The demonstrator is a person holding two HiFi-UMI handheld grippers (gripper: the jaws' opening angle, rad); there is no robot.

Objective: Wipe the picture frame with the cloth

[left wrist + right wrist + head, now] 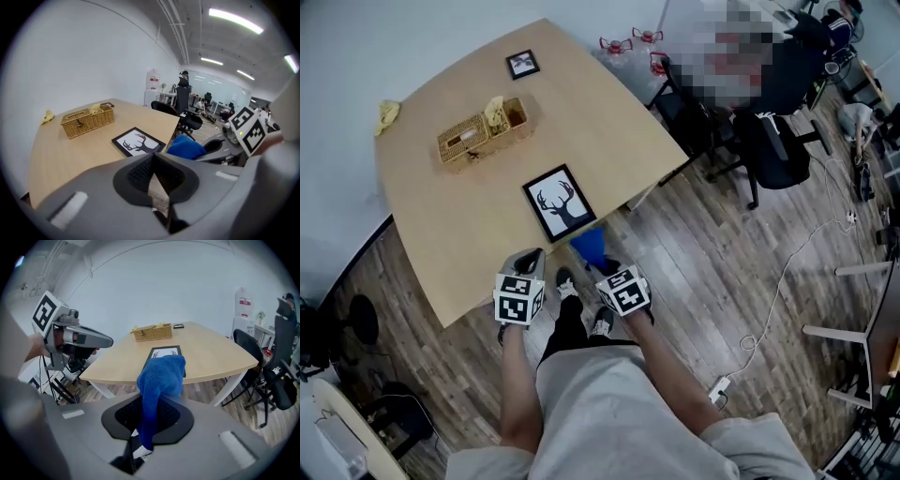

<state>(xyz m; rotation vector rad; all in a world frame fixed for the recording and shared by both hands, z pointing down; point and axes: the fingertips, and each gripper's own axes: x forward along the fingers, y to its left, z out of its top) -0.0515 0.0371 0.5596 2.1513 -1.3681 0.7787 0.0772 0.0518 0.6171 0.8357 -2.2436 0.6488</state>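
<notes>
The right gripper (139, 446) pinches the cloth (159, 380) between its fingers, held in the air just short of the frame (560, 202), which lies flat on the tabletop (600, 112). The left gripper's (158, 199) fingers are pressed together on nothing. Wiping apparently hasn't begun.

The cloth (161, 376) is blue, the picture frame (560, 202) black

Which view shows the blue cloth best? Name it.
Right gripper view: the blue cloth fills the centre, pinched between the jaws. The head view shows a small blue patch; the left gripper view, a partial lump.
</notes>
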